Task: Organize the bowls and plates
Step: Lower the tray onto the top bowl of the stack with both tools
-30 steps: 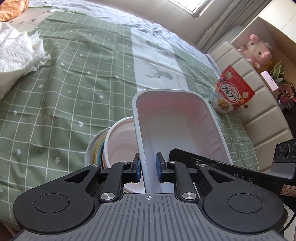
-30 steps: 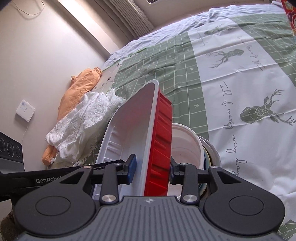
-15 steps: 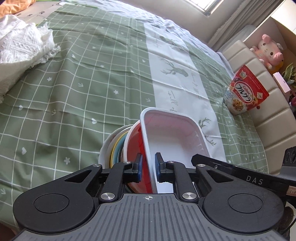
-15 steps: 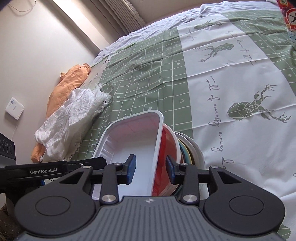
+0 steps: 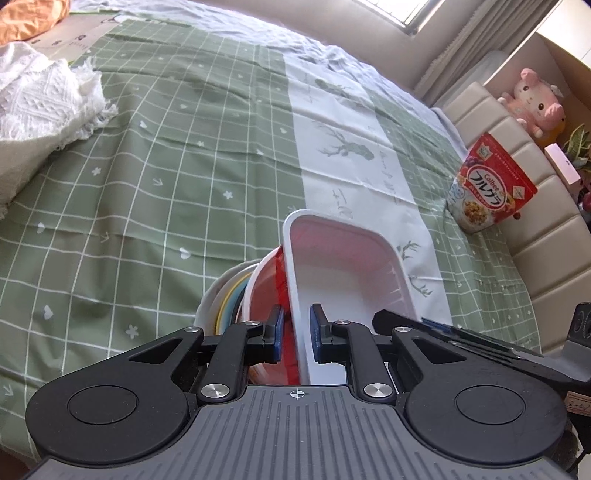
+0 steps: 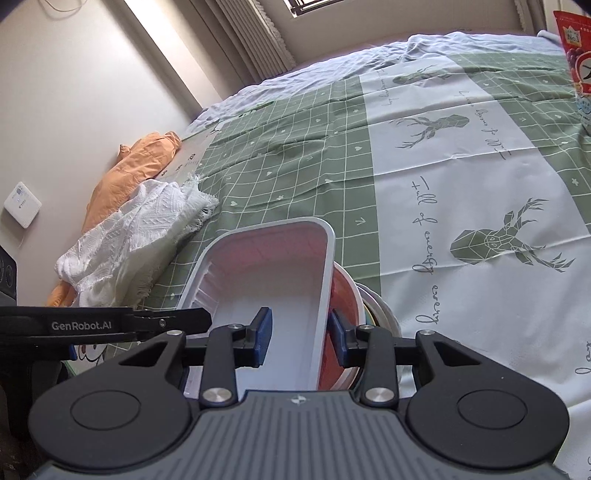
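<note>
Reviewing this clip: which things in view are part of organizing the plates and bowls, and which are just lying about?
Part of the job:
rectangular tray
red bowl
stacked plates
left gripper
right gripper

Lying about:
cereal bag
white blanket
orange cloth
pink plush

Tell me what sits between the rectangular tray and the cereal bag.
Nothing: in the left wrist view, only bare bedsheet lies between the tray and the cereal bag.

Sunlit green-checked bedspread (image 5: 155, 177) beneath a window (image 6: 306, 5), beige padded headboard (image 5: 535, 229) alongside.
</note>
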A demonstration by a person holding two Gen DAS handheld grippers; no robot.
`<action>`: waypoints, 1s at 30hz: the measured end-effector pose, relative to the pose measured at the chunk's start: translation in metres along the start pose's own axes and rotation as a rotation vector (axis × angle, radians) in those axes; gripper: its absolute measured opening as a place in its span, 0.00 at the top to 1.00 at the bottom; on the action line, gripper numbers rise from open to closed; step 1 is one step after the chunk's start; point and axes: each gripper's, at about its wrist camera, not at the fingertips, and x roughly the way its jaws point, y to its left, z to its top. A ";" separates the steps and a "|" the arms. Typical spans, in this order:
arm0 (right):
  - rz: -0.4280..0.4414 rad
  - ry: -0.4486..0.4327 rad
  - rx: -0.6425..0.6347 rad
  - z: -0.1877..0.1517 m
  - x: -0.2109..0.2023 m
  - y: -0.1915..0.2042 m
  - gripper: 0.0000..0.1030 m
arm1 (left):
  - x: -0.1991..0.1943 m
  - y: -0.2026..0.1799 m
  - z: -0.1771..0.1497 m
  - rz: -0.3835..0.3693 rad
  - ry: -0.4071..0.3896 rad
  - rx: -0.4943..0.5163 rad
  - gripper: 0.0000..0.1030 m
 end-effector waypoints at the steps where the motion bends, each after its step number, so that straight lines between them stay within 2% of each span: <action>1: 0.000 0.003 -0.001 -0.001 0.000 0.000 0.67 | 0.003 0.002 -0.002 0.001 0.007 0.000 0.85; 11: 0.019 -0.018 0.015 0.002 -0.009 -0.004 0.66 | -0.017 -0.003 -0.002 -0.006 -0.058 0.041 0.84; 19: -0.047 -0.071 -0.017 0.021 -0.002 0.005 0.66 | 0.001 0.008 0.009 -0.053 -0.053 -0.063 0.82; 24: -0.093 -0.063 -0.052 0.031 0.012 0.002 0.65 | 0.011 0.021 0.011 -0.099 -0.031 -0.096 0.83; 26: -0.081 -0.061 -0.039 0.026 0.010 -0.005 0.58 | 0.009 0.022 0.008 -0.103 -0.030 -0.069 0.82; 30: -0.025 -0.036 0.015 0.016 0.002 -0.014 0.58 | 0.000 0.018 0.007 -0.086 -0.039 -0.030 0.82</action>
